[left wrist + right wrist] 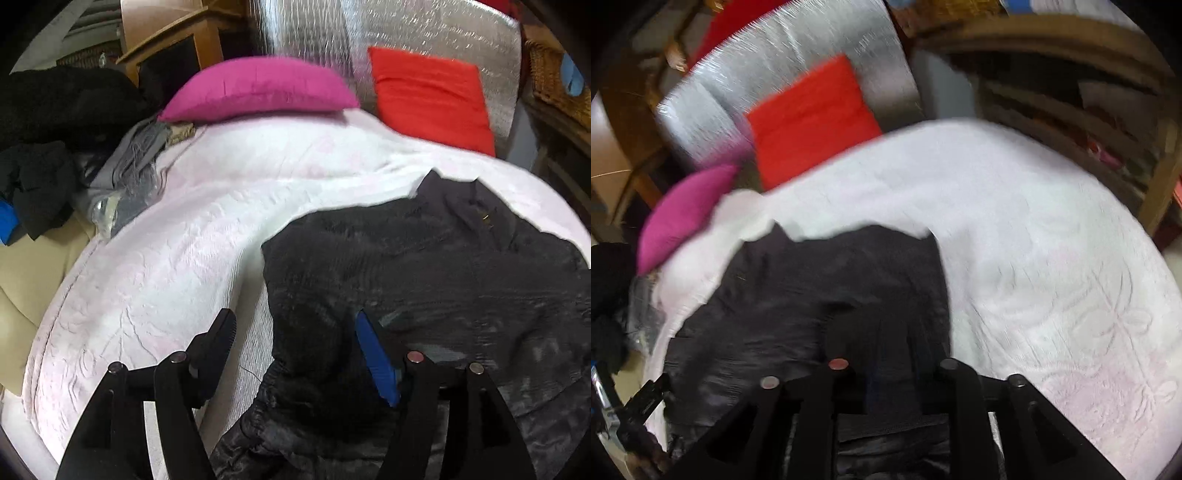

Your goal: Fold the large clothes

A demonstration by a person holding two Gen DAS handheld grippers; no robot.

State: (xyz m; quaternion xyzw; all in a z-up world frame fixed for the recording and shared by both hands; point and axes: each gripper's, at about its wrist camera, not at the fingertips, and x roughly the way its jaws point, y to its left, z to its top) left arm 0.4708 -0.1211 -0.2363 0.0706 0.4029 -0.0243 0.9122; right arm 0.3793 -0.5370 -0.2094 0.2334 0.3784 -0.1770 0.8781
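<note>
Black jacket [424, 266] of faintly shiny crinkled cloth, white bedspread [207, 229] quilted and matt, pink pillow [258, 88] smooth fabric, silver backing [424, 33] glossy foil, cabinet [173, 40] wood

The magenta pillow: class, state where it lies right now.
In the left wrist view the magenta pillow lies at the far end of the white quilted bedspread, left of the red cushion, beyond the black jacket.

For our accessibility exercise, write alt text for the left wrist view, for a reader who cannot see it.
An open left tool hovers over the near edge of a dark jacket spread on a white quilted bedspread. Behind lie a magenta pillow and a red cushion; dark clothes are piled at left.
</note>
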